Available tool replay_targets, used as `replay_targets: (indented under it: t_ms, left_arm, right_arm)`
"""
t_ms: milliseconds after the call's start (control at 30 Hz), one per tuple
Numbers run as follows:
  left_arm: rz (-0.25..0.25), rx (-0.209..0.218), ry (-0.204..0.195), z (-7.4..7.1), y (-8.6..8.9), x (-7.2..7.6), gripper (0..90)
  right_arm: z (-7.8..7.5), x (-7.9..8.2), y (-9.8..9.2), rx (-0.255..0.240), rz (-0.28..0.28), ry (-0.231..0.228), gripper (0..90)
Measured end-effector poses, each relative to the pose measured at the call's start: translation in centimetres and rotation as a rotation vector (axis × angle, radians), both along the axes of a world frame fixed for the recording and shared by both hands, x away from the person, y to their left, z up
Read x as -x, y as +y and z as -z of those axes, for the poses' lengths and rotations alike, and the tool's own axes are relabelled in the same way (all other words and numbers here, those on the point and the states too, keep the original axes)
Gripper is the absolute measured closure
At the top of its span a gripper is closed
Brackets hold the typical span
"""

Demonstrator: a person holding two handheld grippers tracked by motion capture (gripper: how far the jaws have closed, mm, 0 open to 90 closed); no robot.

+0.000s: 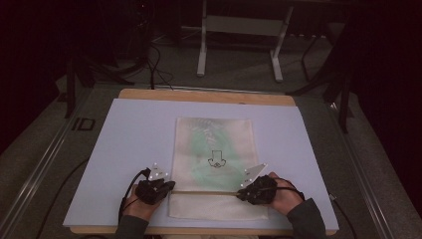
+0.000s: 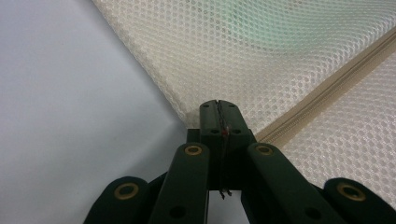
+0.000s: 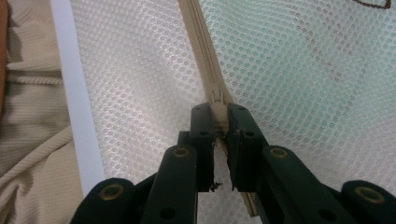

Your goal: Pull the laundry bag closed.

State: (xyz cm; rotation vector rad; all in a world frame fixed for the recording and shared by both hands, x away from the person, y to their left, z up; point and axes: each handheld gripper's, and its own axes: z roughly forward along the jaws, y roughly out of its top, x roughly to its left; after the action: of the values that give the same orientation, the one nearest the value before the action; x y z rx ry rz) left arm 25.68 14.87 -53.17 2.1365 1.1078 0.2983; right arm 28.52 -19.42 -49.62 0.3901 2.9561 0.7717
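A cream mesh bag [image 1: 214, 144] lies flat on the white board [image 1: 134, 144], with something pale green [image 1: 199, 149] and a black drawing [image 1: 216, 162] showing through it. A beige zipper [image 1: 204, 192] runs across its near part. My left gripper [image 1: 171, 185] sits at the bag's left edge, by the zipper's end. In the left gripper view, that gripper [image 2: 218, 108] is shut on the mesh edge [image 2: 187, 114] next to the zipper [image 2: 327, 88]. My right gripper [image 1: 240, 194] is at the zipper's right part. In the right gripper view, it [image 3: 218, 112] is shut on the beige zipper pull [image 3: 218, 116].
The board rests on a wooden tabletop [image 1: 199, 94] whose far edge shows. The bag's near edge lies close to the board's front edge [image 3: 74, 93], with the person's beige ribbed clothing [image 3: 28, 130] just beyond. White desk legs [image 1: 201, 55] and cables [image 1: 154, 69] stand on the floor behind.
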Motion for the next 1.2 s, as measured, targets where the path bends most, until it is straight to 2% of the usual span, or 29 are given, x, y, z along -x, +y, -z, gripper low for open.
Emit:
replay_targets:
  t_ms: [67, 167, 300, 1200]
  left_arm:
    - [0.000, 0.000, 0.000, 0.0, 0.0, 0.0, 89.3]
    - [0.000, 0.000, 0.000, 0.0, 0.0, 0.0, 89.3]
    - [0.000, 0.000, 0.000, 0.0, 0.0, 0.0, 89.3]
    - [0.001, -0.004, -0.001, 0.0, 0.0, 0.0, 89.3]
  right_arm:
    - [0.1, 0.0, 0.0, 0.015, 0.001, -0.002, 82.0]
    - [0.1, 0.0, -0.2, 0.001, 0.006, 0.004, 82.0]
    - [0.2, 0.0, -0.3, 0.008, 0.006, 0.004, 82.0]
    - [0.3, 0.1, -3.7, -0.003, 0.079, 0.011, 82.0]
